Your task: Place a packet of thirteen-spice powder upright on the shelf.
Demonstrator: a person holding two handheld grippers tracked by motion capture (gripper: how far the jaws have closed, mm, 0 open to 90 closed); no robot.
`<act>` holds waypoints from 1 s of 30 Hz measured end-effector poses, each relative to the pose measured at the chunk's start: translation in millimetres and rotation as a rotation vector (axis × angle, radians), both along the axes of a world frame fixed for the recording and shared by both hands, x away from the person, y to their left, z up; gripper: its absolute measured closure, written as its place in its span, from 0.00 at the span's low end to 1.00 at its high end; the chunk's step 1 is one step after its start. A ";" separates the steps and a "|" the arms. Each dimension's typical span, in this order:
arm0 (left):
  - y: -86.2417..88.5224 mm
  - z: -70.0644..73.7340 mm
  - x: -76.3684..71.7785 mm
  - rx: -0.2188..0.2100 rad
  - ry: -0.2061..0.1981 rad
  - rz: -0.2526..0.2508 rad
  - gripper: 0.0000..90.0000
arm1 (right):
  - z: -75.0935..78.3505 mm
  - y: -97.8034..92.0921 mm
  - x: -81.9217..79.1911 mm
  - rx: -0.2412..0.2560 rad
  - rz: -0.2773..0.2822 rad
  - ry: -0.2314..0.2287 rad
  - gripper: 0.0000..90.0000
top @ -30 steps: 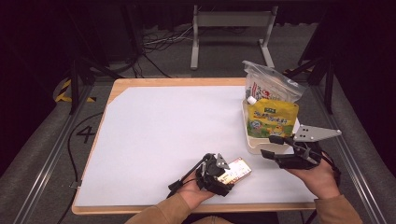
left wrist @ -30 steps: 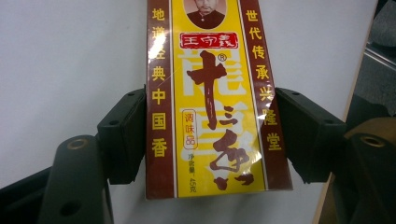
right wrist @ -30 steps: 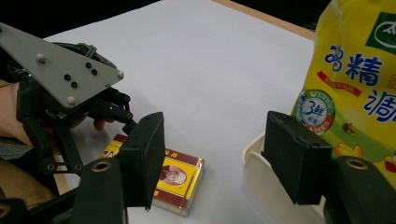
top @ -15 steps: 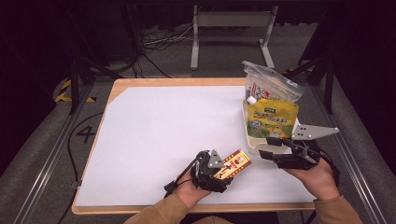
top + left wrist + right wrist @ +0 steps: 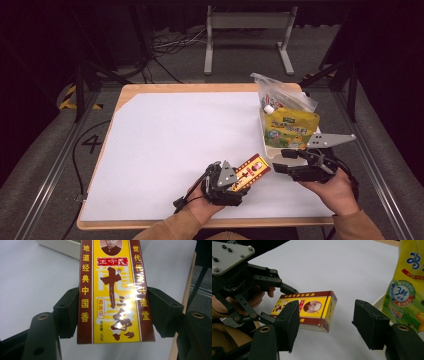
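A yellow and dark red spice box [image 5: 251, 171] [image 5: 113, 293] [image 5: 310, 310] is held just above the white table sheet near the front edge. My left gripper [image 5: 239, 179] [image 5: 112, 315] is shut on its sides, and the box points toward a white tray [image 5: 268, 150]. My right gripper [image 5: 281, 161] [image 5: 325, 326] hovers open a little to the right of the box, with nothing between its jaws. In the tray stands a yellow pouch [image 5: 290, 128] [image 5: 405, 287], with a clear plastic bag [image 5: 280, 95] behind it.
The white sheet [image 5: 170, 145] covers a wooden table top whose edge [image 5: 200, 223] shows at the front. A metal stand [image 5: 247, 35] and cables lie on the floor beyond the table. Dark rails run along both sides.
My left gripper has lifted and carried the spice box to the right, toward the tray. The right gripper has shifted slightly toward it.
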State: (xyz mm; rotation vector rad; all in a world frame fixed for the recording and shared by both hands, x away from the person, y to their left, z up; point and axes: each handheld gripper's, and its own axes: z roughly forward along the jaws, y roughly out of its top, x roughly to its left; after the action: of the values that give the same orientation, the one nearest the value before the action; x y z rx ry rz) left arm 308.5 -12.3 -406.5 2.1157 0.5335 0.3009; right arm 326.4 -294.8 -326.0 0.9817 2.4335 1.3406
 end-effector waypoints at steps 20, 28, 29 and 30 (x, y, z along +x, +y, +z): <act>1.8 3.3 -10.0 -0.042 -0.081 -0.006 0.36 | -17.8 21.1 11.4 0.017 0.021 0.125 0.37; 0.9 4.9 -14.9 -0.055 -0.113 -0.020 0.36 | -22.4 25.6 15.4 0.040 0.033 0.171 0.36; 1.0 4.9 -15.3 -0.059 -0.114 -0.021 0.36 | -22.8 26.0 15.7 0.041 0.036 0.179 0.36; 1.4 5.1 -15.6 -0.060 -0.121 -0.023 0.36 | -23.2 26.5 16.0 0.043 0.038 0.184 0.36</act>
State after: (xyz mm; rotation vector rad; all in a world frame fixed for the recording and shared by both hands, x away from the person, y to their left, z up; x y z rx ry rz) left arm 292.9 -10.9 -401.4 2.0298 0.4409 0.3927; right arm 342.3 -268.2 -349.2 1.1206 2.5784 1.3759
